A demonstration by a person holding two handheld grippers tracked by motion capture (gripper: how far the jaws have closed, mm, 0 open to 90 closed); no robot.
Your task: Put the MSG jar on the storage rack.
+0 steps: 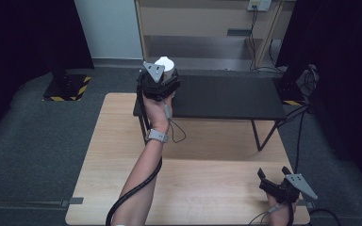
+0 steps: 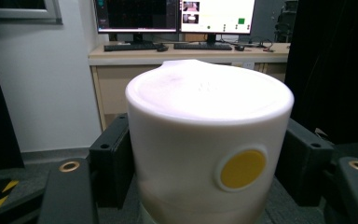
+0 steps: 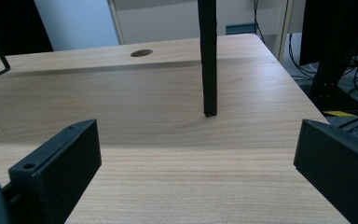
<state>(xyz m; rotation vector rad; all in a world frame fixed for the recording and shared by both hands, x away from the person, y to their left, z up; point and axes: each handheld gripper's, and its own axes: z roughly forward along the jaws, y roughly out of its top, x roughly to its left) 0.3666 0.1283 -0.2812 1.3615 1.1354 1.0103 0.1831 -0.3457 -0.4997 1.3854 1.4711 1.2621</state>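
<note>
Jaws clamped on the white container (image 2: 209,140), my left gripper (image 1: 159,84) sits upper centre; right gripper (image 1: 278,184), jaws apart, lower right above the wooden table (image 1: 207,188).

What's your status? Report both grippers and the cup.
Left gripper shut on white cup, raised over black shelf. Right gripper open, low over wooden table. Nothing blocking.

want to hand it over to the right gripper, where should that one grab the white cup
Take the white cup across its round side wall, coming in level from a side the left gripper leaves free. The left jaws already clamp it at opposite sides, so the right gripper, now open and low over the wooden table, should probably close on the band just under the rim, where the wall looks straight and wide.
</note>
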